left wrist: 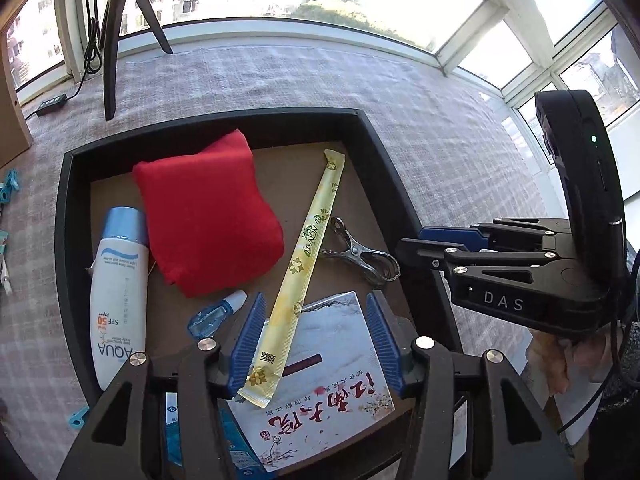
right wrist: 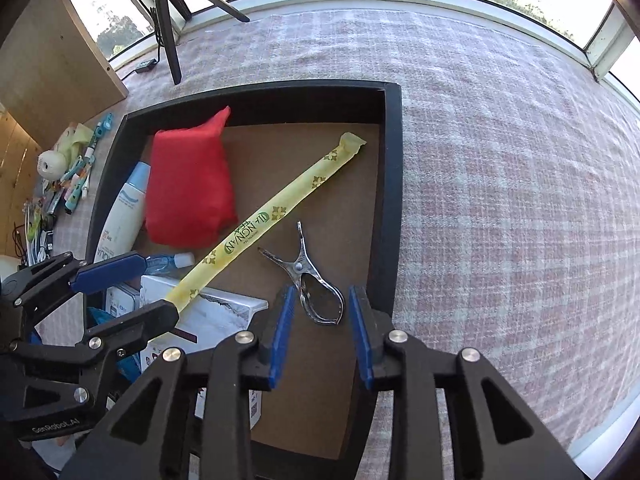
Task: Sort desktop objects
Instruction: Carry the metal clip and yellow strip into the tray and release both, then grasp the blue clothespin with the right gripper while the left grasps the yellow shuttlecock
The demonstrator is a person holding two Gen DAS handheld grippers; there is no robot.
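Note:
A black tray (left wrist: 224, 124) (right wrist: 394, 200) holds a red cloth pouch (left wrist: 208, 216) (right wrist: 188, 192), a white sunscreen bottle (left wrist: 116, 296), a small blue bottle (left wrist: 216, 312), a printed booklet (left wrist: 328, 384), a long yellow tea stick (left wrist: 308, 248) (right wrist: 280, 208) and a metal clip (left wrist: 360, 258) (right wrist: 320, 300). My left gripper (left wrist: 316, 344) (right wrist: 156, 286) is open over the booklet; the tea stick's near end lies between its pads, close to the left one, unpressed. My right gripper (right wrist: 322, 320) (left wrist: 408, 242) is open over the tray's right side, with the clip's handles between its tips and untouched.
The tray sits on a checked cloth (right wrist: 500, 160). A black tripod (left wrist: 116, 40) (right wrist: 168, 20) stands behind it, with a power strip (left wrist: 52, 104) nearby. Small cluttered items (right wrist: 72, 168) lie left of the tray beside a wooden board (right wrist: 52, 60). Windows run along the far edge.

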